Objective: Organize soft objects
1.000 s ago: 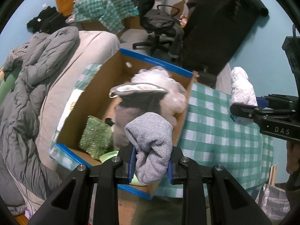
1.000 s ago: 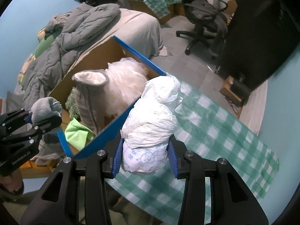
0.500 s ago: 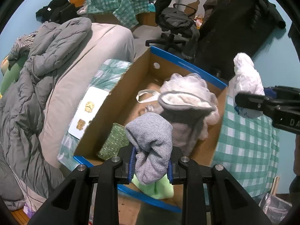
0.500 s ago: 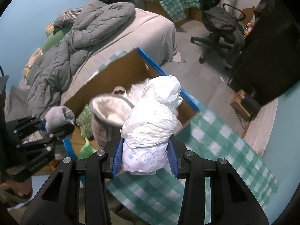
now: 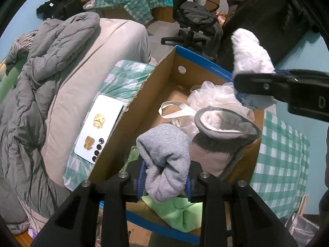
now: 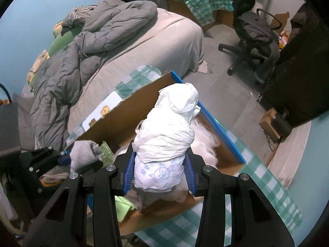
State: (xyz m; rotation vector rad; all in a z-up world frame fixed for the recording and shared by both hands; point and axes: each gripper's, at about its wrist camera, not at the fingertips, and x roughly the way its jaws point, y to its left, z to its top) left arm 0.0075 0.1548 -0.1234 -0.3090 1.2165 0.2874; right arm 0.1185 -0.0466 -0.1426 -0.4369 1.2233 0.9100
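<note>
Pinching a rolled grey sock (image 5: 166,160) between its blue pads, the left hand-held gripper (image 5: 164,183) hangs over the near end of the open cardboard box (image 5: 131,121). At 2 o'clock in the left wrist view, the right hand-held gripper (image 6: 158,175) squeezes a white plastic-wrapped bundle (image 6: 170,135) above the box's far right side. Inside the box: a grey fleece-lined slipper boot (image 5: 222,138) at 3 o'clock of the sock, a white mesh puff (image 5: 213,94) behind it, a green cloth (image 5: 176,212) at 6 o'clock. A white phone (image 5: 98,127) lies on the checked tablecloth (image 5: 279,158) at 9 o'clock.
</note>
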